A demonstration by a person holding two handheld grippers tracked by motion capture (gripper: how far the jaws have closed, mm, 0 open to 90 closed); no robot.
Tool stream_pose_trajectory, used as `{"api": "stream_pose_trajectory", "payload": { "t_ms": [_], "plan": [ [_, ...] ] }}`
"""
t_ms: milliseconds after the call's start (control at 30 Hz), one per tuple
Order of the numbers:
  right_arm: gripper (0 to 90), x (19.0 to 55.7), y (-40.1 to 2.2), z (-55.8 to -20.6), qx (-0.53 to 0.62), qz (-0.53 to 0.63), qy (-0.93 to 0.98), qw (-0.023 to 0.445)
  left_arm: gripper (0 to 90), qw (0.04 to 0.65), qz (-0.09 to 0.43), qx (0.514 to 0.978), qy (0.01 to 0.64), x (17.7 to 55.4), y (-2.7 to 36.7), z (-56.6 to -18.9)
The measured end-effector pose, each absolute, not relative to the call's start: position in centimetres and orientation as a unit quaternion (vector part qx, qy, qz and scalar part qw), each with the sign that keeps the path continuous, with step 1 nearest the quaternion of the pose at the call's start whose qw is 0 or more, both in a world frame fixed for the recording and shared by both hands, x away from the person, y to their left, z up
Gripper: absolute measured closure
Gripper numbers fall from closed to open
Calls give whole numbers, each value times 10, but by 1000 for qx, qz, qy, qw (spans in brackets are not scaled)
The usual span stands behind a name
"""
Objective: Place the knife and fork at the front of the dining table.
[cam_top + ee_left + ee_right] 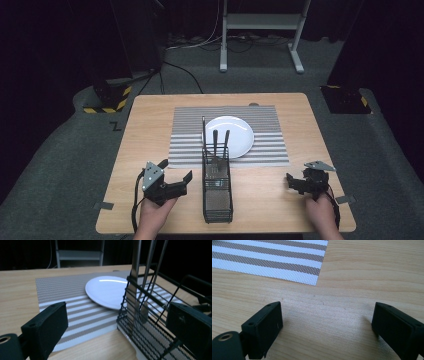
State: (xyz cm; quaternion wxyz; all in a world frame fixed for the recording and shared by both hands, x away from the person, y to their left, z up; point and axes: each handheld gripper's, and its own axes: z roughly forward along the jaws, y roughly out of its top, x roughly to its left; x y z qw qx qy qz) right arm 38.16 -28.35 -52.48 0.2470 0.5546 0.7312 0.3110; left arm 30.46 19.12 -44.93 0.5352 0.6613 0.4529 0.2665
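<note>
At the table's near left, the left gripper [176, 176] hangs wide open and empty, jaws spread toward the wire rack [217, 186] just beside it, touching nothing. The rack stands at the middle of the wooden table [150, 130], its far end reaching the striped mat [190, 135]. Three utensils [220, 145] stand upright in that far end, handles rising in front of the white plate [239, 131] on the mat. In the left gripper view their steel shafts [147, 277] look thin, stiff and smooth; they are probably light but slippery, so the best hold would seem to be high on a handle, above the rack's top wire, squeezed across the flat. The rack itself looks light and could shift if bumped. At far right, the right gripper [296, 183] sits low over bare wood, well apart from the rack, equally wide open and holding nothing.
</note>
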Motion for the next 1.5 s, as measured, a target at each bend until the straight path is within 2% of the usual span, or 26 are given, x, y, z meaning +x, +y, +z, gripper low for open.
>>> {"api": "stream_pose_trajectory", "payload": {
  "t_ms": [100,367,800,1067,1300,1400,1467,1500],
  "plan": [
    [95,382,-283,-525,555,311,731,247,44,551,273,660,432,304,187,-444],
    [95,382,-283,-525,555,311,731,247,43,565,292,643,427,315,173,-431],
    [95,382,-283,-525,555,311,731,247,68,554,295,654,424,340,157,-420],
    [95,382,-283,-525,555,311,731,247,90,541,314,652,429,351,147,-421],
    [96,382,-283,-525,554,311,731,247,271,539,326,648,428,359,140,-417],
    [96,382,-283,-525,555,311,731,246,377,544,325,646,426,363,137,-415],
    [96,382,-283,-525,555,311,731,246,506,547,320,644,428,365,135,-415],
    [96,382,-283,-525,554,311,731,247,528,547,318,644,429,366,134,-416]
  ]
}}
